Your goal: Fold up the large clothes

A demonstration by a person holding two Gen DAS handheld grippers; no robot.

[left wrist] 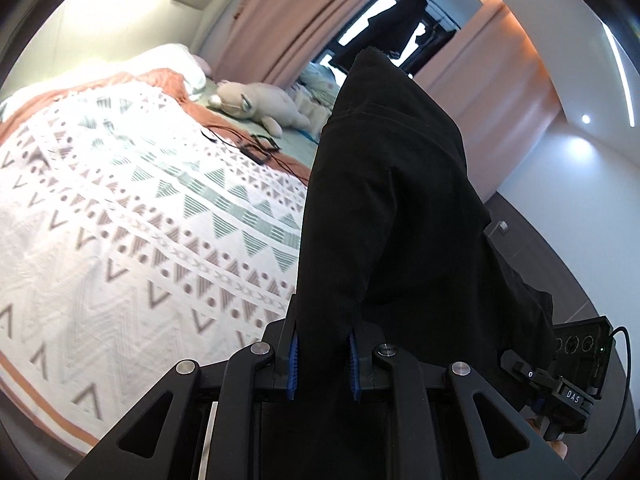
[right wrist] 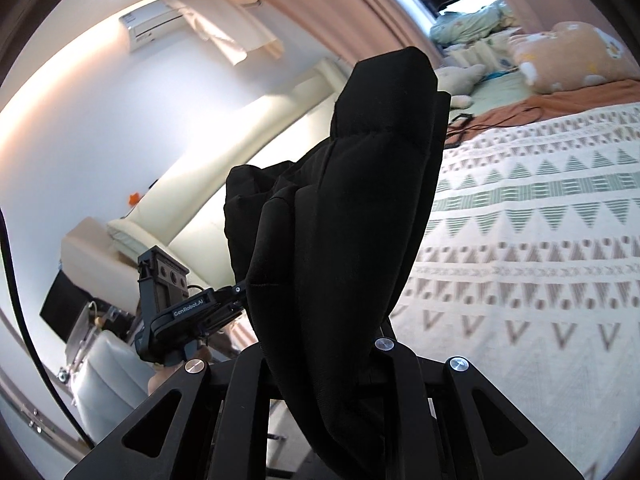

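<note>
A large black garment hangs in the air, held up off the bed by both grippers. My left gripper is shut on its edge, the cloth pinched between the blue pads. In the right wrist view the same black garment bunches in thick folds over my right gripper, which is shut on it; its fingertips are hidden by the cloth. The right gripper also shows in the left wrist view, low right. The left gripper shows in the right wrist view, clamped on the garment's far edge.
A bed with a white patterned bedspread lies below, also seen in the right wrist view. A grey plush toy, black cables and pillows lie near its head. Pink curtains and a cream headboard stand behind.
</note>
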